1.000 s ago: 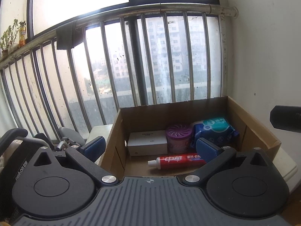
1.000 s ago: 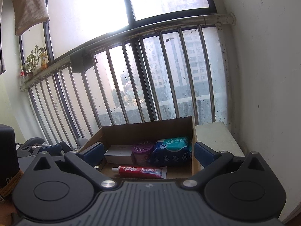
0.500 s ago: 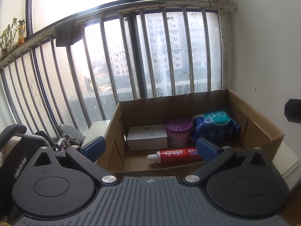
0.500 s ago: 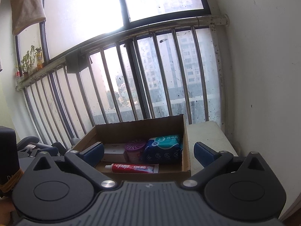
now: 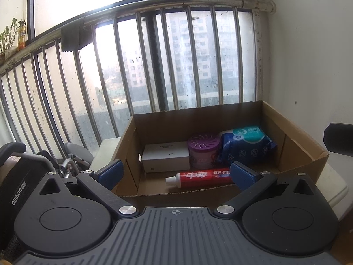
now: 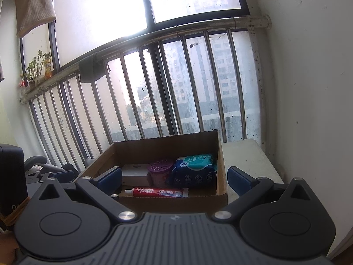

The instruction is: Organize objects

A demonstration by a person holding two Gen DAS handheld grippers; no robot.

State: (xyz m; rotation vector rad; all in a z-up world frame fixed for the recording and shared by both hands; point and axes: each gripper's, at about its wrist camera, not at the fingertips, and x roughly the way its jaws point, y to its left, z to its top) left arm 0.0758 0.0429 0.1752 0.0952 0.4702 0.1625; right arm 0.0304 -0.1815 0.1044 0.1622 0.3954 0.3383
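Against the barred balcony window, I see an open brown cardboard box (image 5: 293,137) resting on a pale white surface (image 6: 247,161) that runs up to the right-hand wall. Along the box's far wall three things stand side by side: a flat white rectangular carton (image 5: 165,158) on the left, a round purple-lidded air-freshener tub (image 5: 203,152) in the middle, touching or nearly touching the carton, and a blue and teal soft pack of wipes (image 5: 246,143) on the right, leaning against the tub. Nearer to me, a red toothpaste tube with a white cap (image 5: 198,177) lies flat on the box floor, cap pointing left.

My left gripper (image 5: 176,175) hangs just short of the box's near wall with its blue-padded fingers (image 5: 110,173) spread wide and nothing between them; its right pad overlaps the tube's tail in the left wrist view. My right gripper (image 6: 174,177) sits further back, likewise spread wide and empty, its right finger over the white surface outside the box. A dark piece of the right gripper shows at the right edge of the left wrist view. Folded grey metal gear (image 5: 72,154) sits left of the box beneath the railing, and a dark cloth (image 6: 90,70) hangs over the top rail.
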